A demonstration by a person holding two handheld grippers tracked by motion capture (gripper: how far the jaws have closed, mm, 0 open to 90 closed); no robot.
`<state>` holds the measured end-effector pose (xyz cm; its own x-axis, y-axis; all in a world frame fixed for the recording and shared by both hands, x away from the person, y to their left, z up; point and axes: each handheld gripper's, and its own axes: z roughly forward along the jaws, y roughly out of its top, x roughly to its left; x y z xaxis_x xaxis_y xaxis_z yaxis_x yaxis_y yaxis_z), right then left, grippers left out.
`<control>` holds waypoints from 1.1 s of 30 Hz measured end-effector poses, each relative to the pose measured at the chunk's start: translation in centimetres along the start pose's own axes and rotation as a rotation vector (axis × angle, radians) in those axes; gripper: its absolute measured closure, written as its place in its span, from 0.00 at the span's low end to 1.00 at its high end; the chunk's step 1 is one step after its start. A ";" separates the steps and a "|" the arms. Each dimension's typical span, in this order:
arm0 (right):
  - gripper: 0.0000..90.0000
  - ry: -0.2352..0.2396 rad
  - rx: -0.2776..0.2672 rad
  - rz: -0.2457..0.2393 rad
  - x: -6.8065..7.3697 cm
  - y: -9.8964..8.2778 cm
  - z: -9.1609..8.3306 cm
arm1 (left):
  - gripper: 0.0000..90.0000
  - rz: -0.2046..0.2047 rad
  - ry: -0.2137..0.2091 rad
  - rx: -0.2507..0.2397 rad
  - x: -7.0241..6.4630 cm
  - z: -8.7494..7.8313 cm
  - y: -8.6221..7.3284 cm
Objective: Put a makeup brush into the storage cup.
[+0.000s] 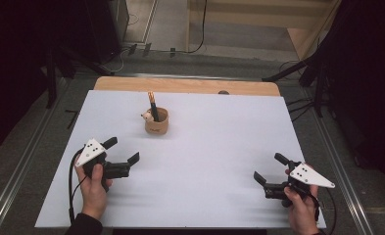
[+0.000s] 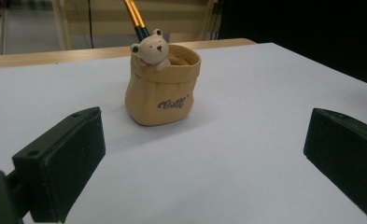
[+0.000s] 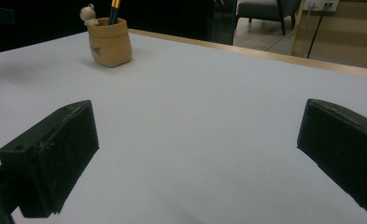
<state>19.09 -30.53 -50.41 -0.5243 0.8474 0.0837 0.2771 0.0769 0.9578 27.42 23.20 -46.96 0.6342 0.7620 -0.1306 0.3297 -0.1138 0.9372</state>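
The white table (image 1: 190,161) spreads before me, and the tan holder (image 1: 156,122) stands upright toward its far edge, left of centre. My left gripper (image 1: 123,151) sits near the holder on my side of it, jaws wide apart and empty; my right gripper (image 1: 267,169) is well apart from the holder, jaws also spread. Inside the holder lean the pencils (image 1: 153,105), beside a little bear (image 2: 149,47). I'd approach the pencils from above, closing on the shafts without nudging the holder.

1. I count one tan pen holder (image 1: 156,122), upper middle of the high view.
2. One bear figure (image 2: 151,48) on its rim.
3. Two pencils (image 2: 135,17) inside.
4. Two grippers: left gripper (image 1: 123,151), right gripper (image 1: 269,168).
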 end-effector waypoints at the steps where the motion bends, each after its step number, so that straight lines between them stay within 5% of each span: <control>1: 0.00 0.000 0.000 0.000 0.0 0.0 0.0 | 0.00 0.000 0.000 0.000 0.0 -0.1 0.0; 33: 0.00 -0.011 -0.007 -0.002 -0.2 0.1 -0.3 | 0.00 0.029 0.019 0.002 0.1 -3.3 -0.7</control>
<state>18.99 -30.81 -50.26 -0.5164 0.8528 0.0787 0.2699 0.0749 0.9600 24.93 25.44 -46.53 0.6302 0.7703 -0.0972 0.3130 -0.1375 0.9397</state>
